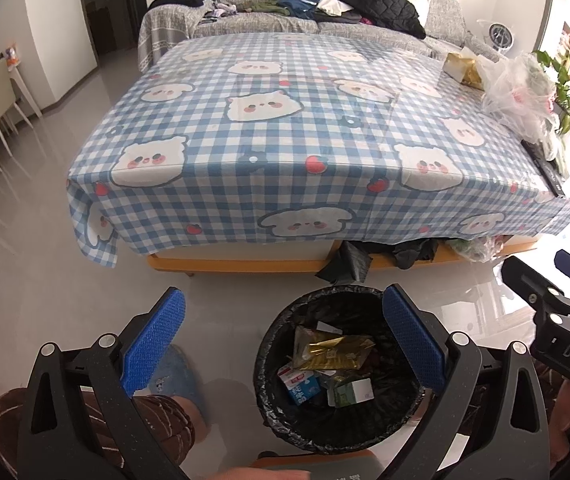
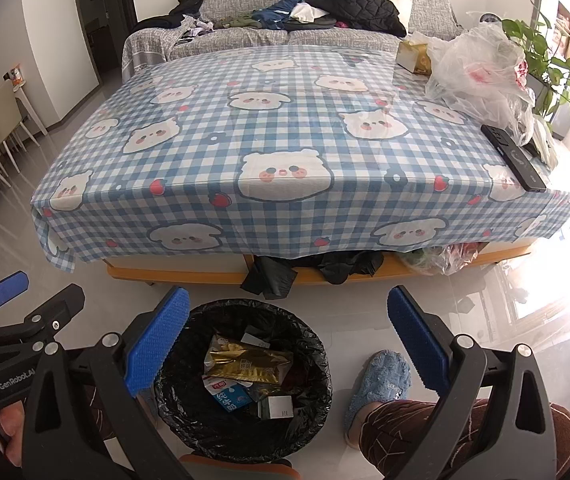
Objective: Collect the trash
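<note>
A round bin [image 1: 285, 420] [image 2: 317, 344] lined with a black bag stands on the floor in front of the table. Inside lie a gold foil wrapper [image 1: 337, 354] [image 2: 245, 366], a blue-and-white milk carton [image 1: 299, 386] [image 2: 231, 396] and a small white-and-green box [image 1: 355, 392] [image 2: 279, 406]. My left gripper [image 1: 285, 344] hangs open above the bin's left side, nothing between its blue pads. My right gripper [image 2: 285, 344] is open too, over the bin's right rim and the floor, empty. Each gripper shows at the edge of the other's view.
A low table under a blue checked bear cloth [image 1: 305, 140] [image 2: 285, 140] carries a clear plastic bag [image 2: 481, 68], a tissue box [image 2: 413, 56] and a black remote [image 2: 513, 158]. Black bags [image 2: 325, 268] lie beneath it. Person's knees and a blue slipper [image 2: 381, 384] flank the bin. Sofa behind.
</note>
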